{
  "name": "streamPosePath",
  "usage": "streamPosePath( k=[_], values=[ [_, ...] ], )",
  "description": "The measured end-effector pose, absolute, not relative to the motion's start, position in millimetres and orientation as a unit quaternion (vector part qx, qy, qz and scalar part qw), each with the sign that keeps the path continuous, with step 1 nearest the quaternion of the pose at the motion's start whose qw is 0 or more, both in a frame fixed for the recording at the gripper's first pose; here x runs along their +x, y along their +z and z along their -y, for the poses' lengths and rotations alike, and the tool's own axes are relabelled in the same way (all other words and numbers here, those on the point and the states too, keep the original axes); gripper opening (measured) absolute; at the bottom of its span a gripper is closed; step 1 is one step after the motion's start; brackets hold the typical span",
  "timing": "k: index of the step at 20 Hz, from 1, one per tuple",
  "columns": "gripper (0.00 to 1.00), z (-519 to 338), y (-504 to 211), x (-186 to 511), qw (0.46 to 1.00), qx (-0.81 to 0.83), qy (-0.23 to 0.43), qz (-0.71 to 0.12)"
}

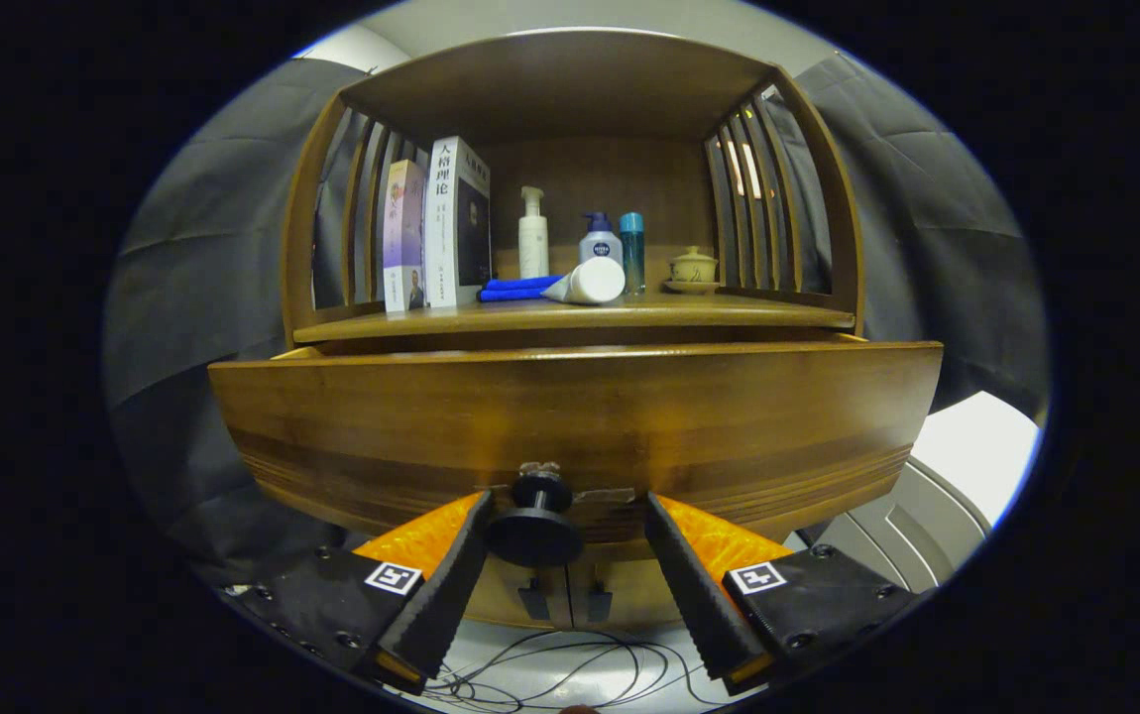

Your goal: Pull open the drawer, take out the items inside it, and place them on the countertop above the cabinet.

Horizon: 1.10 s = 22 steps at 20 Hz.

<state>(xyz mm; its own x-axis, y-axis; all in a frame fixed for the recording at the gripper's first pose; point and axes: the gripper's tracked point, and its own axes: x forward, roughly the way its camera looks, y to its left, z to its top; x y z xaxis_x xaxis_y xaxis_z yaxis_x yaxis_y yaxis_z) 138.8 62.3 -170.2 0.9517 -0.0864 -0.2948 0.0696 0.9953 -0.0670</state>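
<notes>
The drawer [570, 416] is a wide wooden front, brown with darker grain bands and some shallow grooves along its lower edge, and it stands already pulled out a little from the cabinet, just below the tabletop [570, 315]. In my judgement it will move stiffly and with some weight, because it is solid wood; the only good place to take hold is the small dark knob [534, 521] in the middle of the front (a round disc on a short neck). The tool [565, 555] is open: its two fingers stand on either side of the knob, the left one almost touching the disc, the right one apart from it, so nothing is gripped now. The knob is smooth and may slip, so the fingers should probably close behind the disc, on the neck. What lies inside the drawer I cannot see from this low angle. On the tabletop above stand two books [436, 226], a white pump bottle [532, 235], a smaller bottle with a blue cap [601, 241], a blue-green bottle [632, 250], a lying white tube [585, 283] on a blue cloth [518, 288], and a small lidded cup [693, 268] on a saucer. Below the drawer, two cabinet doors [565, 593] with small handles are partly visible, and loose cables [550, 669] lie on the floor.
</notes>
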Motion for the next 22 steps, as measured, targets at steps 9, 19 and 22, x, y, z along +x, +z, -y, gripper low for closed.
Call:
streamPosePath(
  k=[9,19,22],
  values=[
    [0.97,-58.4,-172.4,178.5,0.988,-0.031,-0.042,-0.143],
    [0.97,-53.8,-172.2,216.6,0.989,-0.039,-0.045,-0.134],
    [0.97,-53.7,-173.1,222.1,0.989,-0.043,-0.052,-0.134]
  ],
)
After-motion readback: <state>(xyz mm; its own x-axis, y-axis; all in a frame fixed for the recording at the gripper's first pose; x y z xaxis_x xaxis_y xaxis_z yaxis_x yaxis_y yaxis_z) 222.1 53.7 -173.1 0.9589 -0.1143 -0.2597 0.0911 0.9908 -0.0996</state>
